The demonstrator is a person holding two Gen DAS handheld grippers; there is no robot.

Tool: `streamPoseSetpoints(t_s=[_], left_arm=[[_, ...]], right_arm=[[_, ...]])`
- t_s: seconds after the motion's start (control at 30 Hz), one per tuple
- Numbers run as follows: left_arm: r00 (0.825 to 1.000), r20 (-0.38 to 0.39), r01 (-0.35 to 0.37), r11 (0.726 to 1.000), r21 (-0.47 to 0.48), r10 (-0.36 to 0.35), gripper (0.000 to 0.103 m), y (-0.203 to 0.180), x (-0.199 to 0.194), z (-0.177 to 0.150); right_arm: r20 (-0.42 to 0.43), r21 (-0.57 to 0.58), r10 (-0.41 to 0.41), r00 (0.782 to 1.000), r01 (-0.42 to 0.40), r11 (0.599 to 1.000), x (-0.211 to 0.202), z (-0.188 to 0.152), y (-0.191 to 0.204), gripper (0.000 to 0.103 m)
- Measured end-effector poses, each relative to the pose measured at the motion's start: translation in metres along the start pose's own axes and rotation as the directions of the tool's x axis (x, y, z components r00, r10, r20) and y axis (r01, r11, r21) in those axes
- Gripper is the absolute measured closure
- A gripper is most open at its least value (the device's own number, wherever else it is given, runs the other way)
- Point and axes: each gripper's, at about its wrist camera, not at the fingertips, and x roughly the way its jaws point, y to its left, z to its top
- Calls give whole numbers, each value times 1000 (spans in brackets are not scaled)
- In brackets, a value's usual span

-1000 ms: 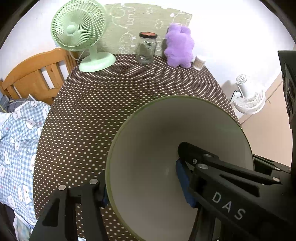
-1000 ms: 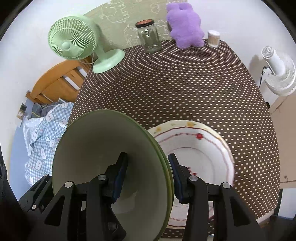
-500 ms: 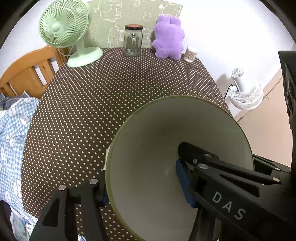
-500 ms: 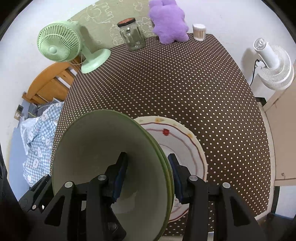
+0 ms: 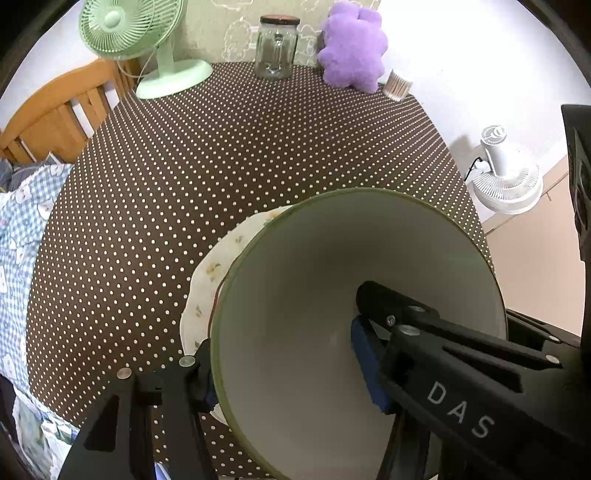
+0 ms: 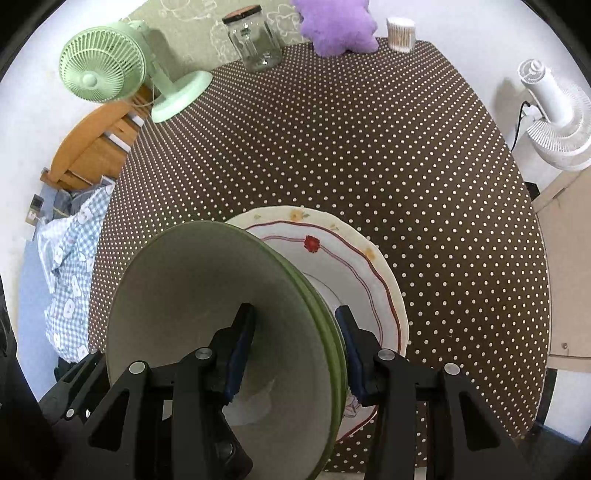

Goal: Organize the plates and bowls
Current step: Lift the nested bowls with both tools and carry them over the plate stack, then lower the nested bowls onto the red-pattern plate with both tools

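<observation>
Two grippers each clamp a green bowl by its rim, one finger inside and one outside, which keeps the bowl steady while it is carried. The left gripper (image 5: pixel 284 365) holds its green bowl (image 5: pixel 332 314) tilted toward the camera, the blue-padded inner finger pressed against the inside wall. The right gripper (image 6: pixel 295 350) pinches what looks like two nested green bowls (image 6: pixel 221 332), since a doubled rim edge shows on the right side; that reading is a judgement from the edge lines alone.

Just beyond and below both bowls lies a flowered plate (image 6: pixel 354 269) with a wavy red line, flat on the polka-dot table (image 6: pixel 351 147) near its front edge. The bowls hang over it, probably so they can be stacked on it. Whether either touches the plate cannot be told.

Farther back stand a green desk fan (image 6: pixel 110 74), a glass jar (image 6: pixel 256 44), a purple plush toy (image 6: pixel 336 26) and a cotton swab container (image 6: pixel 400 33), well clear of the work.
</observation>
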Motion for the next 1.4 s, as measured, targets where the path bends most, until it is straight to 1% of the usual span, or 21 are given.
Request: streamPoseSetpoints(t_s=[0.07, 0.3, 0.6, 0.8, 0.87, 0.9, 1.03, 1.07, 1.13, 1.2, 1.27, 1.3, 1.4], left_arm=[[1000, -7, 0, 1000, -5, 0, 43, -2, 3, 2], [1000, -2, -9, 1000, -3, 9, 43, -4, 5, 9], [1000, -8, 2, 1000, -3, -2, 43, -1, 5, 6], [1000, -15, 9, 1000, 21, -8, 42, -1, 4, 2], [1000, -18, 8, 999, 35, -7, 38, -2, 4, 2], [1000, -19, 15, 999, 38, -15, 36, -1, 4, 1], [1000, -10, 9, 999, 48, -9, 26, -1, 3, 1], [1000, -11, 10, 999, 52, -10, 25, -1, 3, 1], [1000, -11, 8, 998, 60, -7, 22, -1, 2, 1], [1000, -6, -5, 998, 69, 6, 20, -1, 0, 2], [1000, 11, -18, 996, 83, 17, 19, 0, -5, 2], [1000, 23, -19, 996, 90, 17, 19, 0, -8, 1], [999, 53, -19, 993, 115, 13, 17, 2, -18, 0]], right_arm=[[-11, 0, -2, 1000, 2, 1000, 4, 1, -2, 55], [-3, -20, -13, 1000, 13, 1000, 7, 5, -2, 55], [9, -39, -25, 1000, 26, 999, 5, 2, 1, 55], [13, -25, -42, 999, 42, 999, 3, -3, 3, 55], [20, -28, -64, 998, 65, 998, 0, -5, 5, 55], [23, -30, -66, 998, 67, 997, -1, -5, 6, 55], [39, -31, -83, 996, 84, 996, -5, -7, 6, 55], [42, -30, -88, 995, 89, 996, -6, -7, 6, 55], [47, -26, -102, 994, 103, 994, -7, -8, 7, 52], [55, -18, -124, 991, 126, 992, -9, -8, 6, 41], [68, -4, -134, 989, 134, 991, -12, -9, 5, 36], [76, 0, -137, 988, 137, 991, -14, -10, 5, 34], [108, 0, -154, 982, 155, 988, -23, -12, 9, 31]])
